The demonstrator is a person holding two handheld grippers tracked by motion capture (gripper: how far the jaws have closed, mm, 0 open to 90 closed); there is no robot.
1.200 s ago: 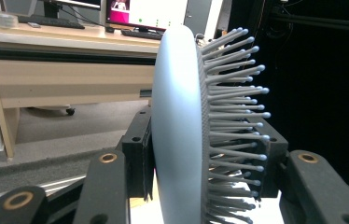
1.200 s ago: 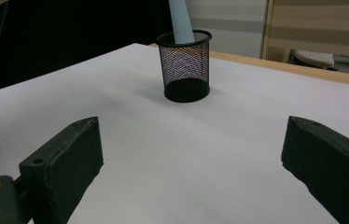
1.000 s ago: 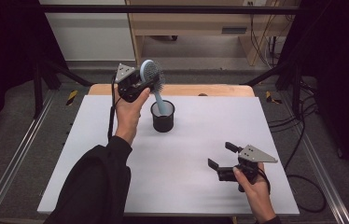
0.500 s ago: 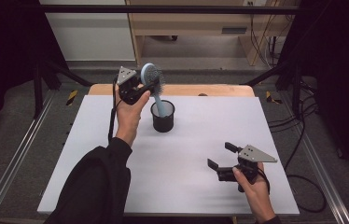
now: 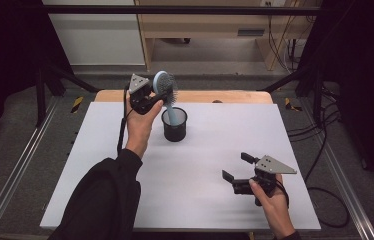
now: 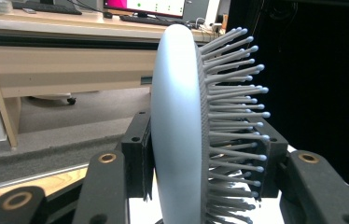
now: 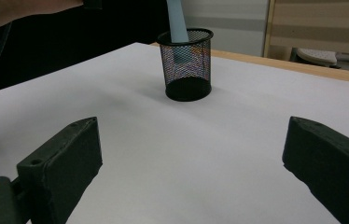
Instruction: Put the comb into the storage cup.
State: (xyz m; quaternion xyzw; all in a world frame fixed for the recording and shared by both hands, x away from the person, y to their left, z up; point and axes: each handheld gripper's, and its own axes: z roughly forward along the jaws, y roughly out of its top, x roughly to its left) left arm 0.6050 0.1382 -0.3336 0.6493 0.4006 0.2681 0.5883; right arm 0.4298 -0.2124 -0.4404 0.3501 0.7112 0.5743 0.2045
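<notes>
A pale blue hairbrush (image 5: 164,86) with grey bristles stands upright, its handle (image 7: 177,28) down inside a black mesh cup (image 5: 174,125) at the back middle of the white table (image 5: 210,150). My left gripper (image 5: 159,94) is shut on the brush head (image 6: 182,126), one jaw on its smooth back and the other against the bristles. How far down the cup the handle reaches stays hidden by the mesh. Near the front right, my right gripper (image 5: 235,169) is held just above the table, open, nothing between its jaws, facing the cup (image 7: 186,65).
A wooden strip (image 5: 225,96) edges the table's far side. Beyond stand a wooden desk (image 6: 60,60) and metal frame rails (image 5: 20,170). Cables (image 5: 325,145) lie on the floor at the right. Bare white surface spans between the cup and my right gripper.
The left gripper and brush have sunk slightly, the handle going a little deeper into the cup. The right gripper has stayed put.
</notes>
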